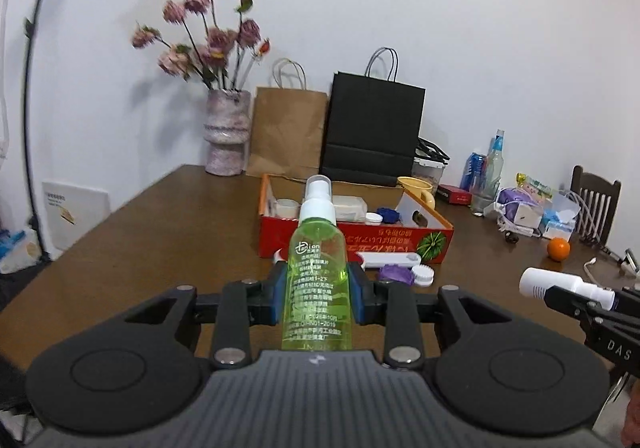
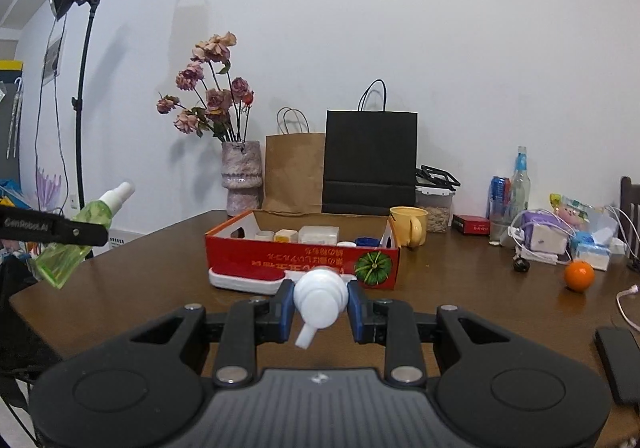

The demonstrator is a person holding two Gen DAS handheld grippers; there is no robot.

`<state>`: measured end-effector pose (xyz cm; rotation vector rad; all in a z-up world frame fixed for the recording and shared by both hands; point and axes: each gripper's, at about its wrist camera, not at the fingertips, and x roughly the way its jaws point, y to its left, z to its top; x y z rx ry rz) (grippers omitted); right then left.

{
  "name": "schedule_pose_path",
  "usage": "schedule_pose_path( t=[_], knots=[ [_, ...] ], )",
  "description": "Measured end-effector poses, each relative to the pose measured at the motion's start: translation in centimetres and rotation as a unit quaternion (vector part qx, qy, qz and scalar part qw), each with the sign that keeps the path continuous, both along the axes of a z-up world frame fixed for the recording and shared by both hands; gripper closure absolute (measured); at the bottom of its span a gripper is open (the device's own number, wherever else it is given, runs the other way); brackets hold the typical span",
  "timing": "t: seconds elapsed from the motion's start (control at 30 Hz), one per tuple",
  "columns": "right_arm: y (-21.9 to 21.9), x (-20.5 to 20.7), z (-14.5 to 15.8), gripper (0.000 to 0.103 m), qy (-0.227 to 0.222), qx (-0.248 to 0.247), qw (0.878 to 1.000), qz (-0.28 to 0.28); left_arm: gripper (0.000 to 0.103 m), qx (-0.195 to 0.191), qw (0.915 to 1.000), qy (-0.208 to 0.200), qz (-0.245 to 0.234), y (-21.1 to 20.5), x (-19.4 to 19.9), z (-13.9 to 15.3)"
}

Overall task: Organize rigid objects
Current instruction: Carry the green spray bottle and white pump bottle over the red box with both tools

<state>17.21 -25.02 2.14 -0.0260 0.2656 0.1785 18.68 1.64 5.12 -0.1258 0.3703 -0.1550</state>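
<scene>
My left gripper [image 1: 318,284] is shut on a green spray bottle [image 1: 318,268] with a white cap, held above the table's near edge; the bottle also shows at the left of the right wrist view [image 2: 76,236]. My right gripper [image 2: 320,298] is shut on a white spray bottle [image 2: 320,294], nozzle toward the camera; it also shows at the right of the left wrist view [image 1: 560,284]. A red cardboard box [image 2: 300,256] holding several small containers sits mid-table, beyond both grippers. A white and red flat case [image 2: 244,278] lies in front of it.
Behind the box stand a vase of dried flowers [image 2: 242,178], a brown paper bag [image 2: 294,172] and a black paper bag [image 2: 370,162]. A yellow mug [image 2: 410,226] is right of the box. An orange [image 2: 579,276], bottles and packets crowd the table's right side. A light stand [image 2: 82,96] stands left.
</scene>
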Motion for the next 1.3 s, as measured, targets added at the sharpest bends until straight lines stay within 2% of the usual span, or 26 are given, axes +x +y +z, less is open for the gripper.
schedule_pose_path(
  t=[0.13,0.27,0.33,0.43,0.57,0.67,0.77,0.9,1.03,1.07,1.3],
  knots=[
    [-1.0,5.8,1.8,0.076,-0.005,-0.014,1.0,0.012,0.072,-0.038,0.9977,0.045,-0.034,1.1,7.0,0.7],
    [-1.7,13.2,3.5,0.076,0.003,-0.033,0.999,0.027,0.072,-0.028,0.9952,0.083,-0.044,1.1,15.5,2.2],
    [-1.9,17.5,3.8,0.076,0.019,-0.046,0.998,0.028,0.072,-0.037,0.9911,0.117,-0.053,1.4,20.0,2.6],
    [-2.0,23.5,3.6,0.076,0.042,-0.058,0.997,0.025,0.072,-0.047,0.9837,0.17,-0.035,1.8,26.3,2.1],
    [-1.8,30.7,2.3,0.076,0.073,-0.068,0.995,0.013,0.072,-0.034,0.978,0.206,-0.007,1.5,33.1,0.7],
    [-1.4,35.0,0.7,0.076,0.108,-0.075,0.991,0.014,0.072,-0.029,0.9707,0.238,0.0,0.8,37.0,-0.9],
    [-1.0,37.9,-0.8,0.076,0.139,-0.087,0.986,0.01,0.072,-0.011,0.9632,0.269,0.005,0.1,39.1,-2.6],
    [-0.5,39.8,-2.2,0.076,0.158,-0.105,0.982,0.009,0.072,-0.008,0.9572,0.289,-0.005,-0.3,39.9,-3.8],
    [-0.4,41.1,-3.6,0.076,0.176,-0.109,0.978,0.007,0.072,-0.002,0.9578,0.287,0.009,-0.2,40.6,-4.9],
    [-0.4,41.3,-3.9,0.076,0.181,-0.111,0.977,0.006,0.072,0.002,0.961,0.276,0.007,-0.4,40.5,-4.8],
    [-1.1,42.0,-5.2,0.076,0.196,-0.117,0.974,-0.006,0.07,0.004,0.9597,0.281,0.001,-0.7,41.5,-5.0]
  ],
)
